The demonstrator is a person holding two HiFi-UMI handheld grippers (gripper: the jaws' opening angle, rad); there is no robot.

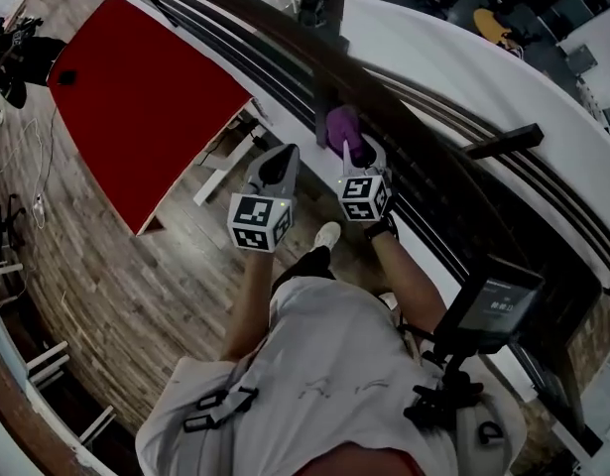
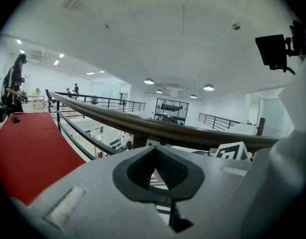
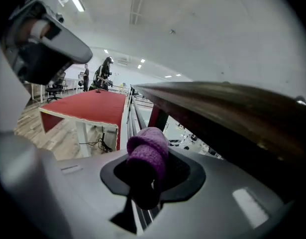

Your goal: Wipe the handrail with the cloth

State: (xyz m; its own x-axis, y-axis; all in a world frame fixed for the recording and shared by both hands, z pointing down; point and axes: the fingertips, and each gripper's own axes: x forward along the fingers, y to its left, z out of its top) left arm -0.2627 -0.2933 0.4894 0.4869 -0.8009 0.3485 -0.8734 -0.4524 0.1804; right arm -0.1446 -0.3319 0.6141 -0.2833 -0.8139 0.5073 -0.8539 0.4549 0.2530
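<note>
The dark brown handrail (image 1: 414, 117) curves from the upper left to the right, just beyond both grippers. My right gripper (image 1: 357, 150) is shut on a rolled purple cloth (image 1: 342, 127), which stands up out of the jaws close under the rail, just short of touching it. In the right gripper view the cloth (image 3: 149, 156) sticks out between the jaws, with the handrail (image 3: 232, 108) above and to the right. My left gripper (image 1: 277, 159) is shut with nothing in it, left of the right one and below the handrail (image 2: 143, 127).
A red table (image 1: 136, 87) stands to the left on the wooden floor. Thin metal rails (image 1: 285, 72) and a post (image 1: 324, 102) run under the handrail. A screen on a stand (image 1: 498, 300) is at the right. People (image 2: 13, 88) stand far off.
</note>
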